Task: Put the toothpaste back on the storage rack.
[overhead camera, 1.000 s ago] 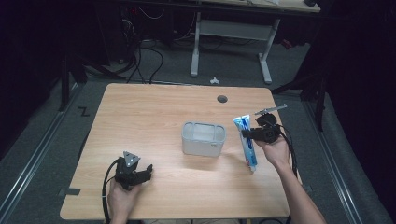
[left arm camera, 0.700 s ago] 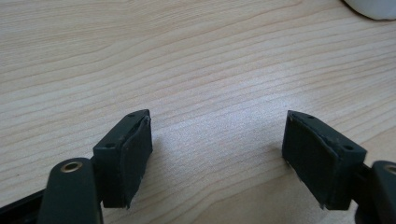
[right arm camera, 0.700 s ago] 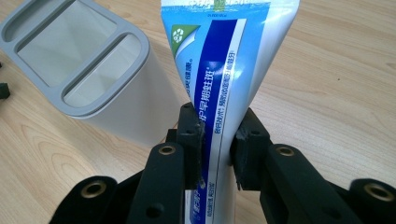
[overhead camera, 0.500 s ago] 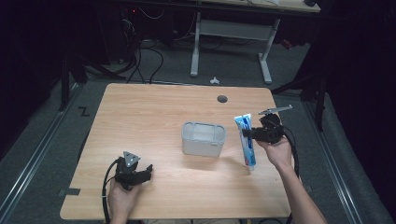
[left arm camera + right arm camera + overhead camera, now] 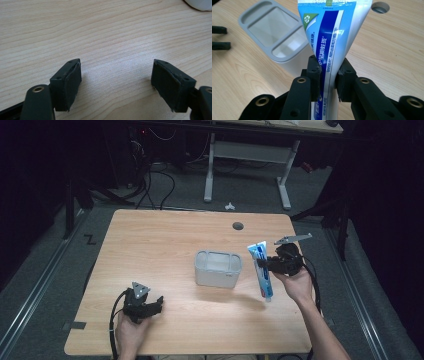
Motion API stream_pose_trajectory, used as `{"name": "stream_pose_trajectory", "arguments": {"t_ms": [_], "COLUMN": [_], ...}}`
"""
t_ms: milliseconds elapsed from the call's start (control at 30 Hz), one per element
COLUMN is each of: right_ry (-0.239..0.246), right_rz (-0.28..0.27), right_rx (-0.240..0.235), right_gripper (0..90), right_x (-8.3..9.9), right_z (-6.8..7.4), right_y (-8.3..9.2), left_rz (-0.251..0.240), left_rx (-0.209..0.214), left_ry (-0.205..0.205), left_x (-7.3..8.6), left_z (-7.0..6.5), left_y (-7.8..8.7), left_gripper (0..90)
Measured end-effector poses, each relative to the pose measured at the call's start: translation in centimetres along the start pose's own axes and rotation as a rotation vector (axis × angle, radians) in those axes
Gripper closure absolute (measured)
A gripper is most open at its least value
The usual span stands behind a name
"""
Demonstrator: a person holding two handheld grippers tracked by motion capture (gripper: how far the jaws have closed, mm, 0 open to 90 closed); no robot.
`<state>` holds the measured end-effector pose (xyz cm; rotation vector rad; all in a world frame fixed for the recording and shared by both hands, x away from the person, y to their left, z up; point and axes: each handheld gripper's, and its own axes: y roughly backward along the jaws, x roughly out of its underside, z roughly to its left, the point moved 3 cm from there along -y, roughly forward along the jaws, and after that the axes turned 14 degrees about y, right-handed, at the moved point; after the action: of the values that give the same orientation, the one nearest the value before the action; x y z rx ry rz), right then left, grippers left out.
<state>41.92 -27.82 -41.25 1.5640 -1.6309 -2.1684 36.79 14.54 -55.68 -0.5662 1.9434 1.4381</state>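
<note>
Over on the left, the left gripper (image 5: 159, 303) rests low on the wooden table (image 5: 165, 245), near the front edge. Its two black jaws stand wide apart with only bare wood between them. Next, in the middle of the table, sits a grey box (image 5: 218, 268) with an open top. Just beside the box, on its right, is a blue and white toothpaste tube (image 5: 261, 270). The right gripper (image 5: 267, 265) has its jaws squeezed tight on the tube and holds it up off the table, flat end up.
</note>
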Motion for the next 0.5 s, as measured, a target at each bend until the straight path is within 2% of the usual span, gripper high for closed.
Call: {"name": "stream_pose_trajectory", "arguments": {"t_ms": [233, 500], "right_ry": [0.003, 0.030], "right_rz": [-0.061, -0.100], "right_rx": [-0.037, -0.062], "right_gripper": [75.5, 75.5], "right_x": [-0.7, -1.8], "right_z": [0.6, 1.7], "right_y": [1.1, 1.9], "left_rz": [-0.001, 0.001], "left_rx": [0.000, 0.001], "left_ry": [-0.001, -0.001], "left_x": [0.0, 0.0], "left_z": [0.0, 0.0], "left_y": [0.0, 0.0], "left_gripper": [24.9, 24.9]}}
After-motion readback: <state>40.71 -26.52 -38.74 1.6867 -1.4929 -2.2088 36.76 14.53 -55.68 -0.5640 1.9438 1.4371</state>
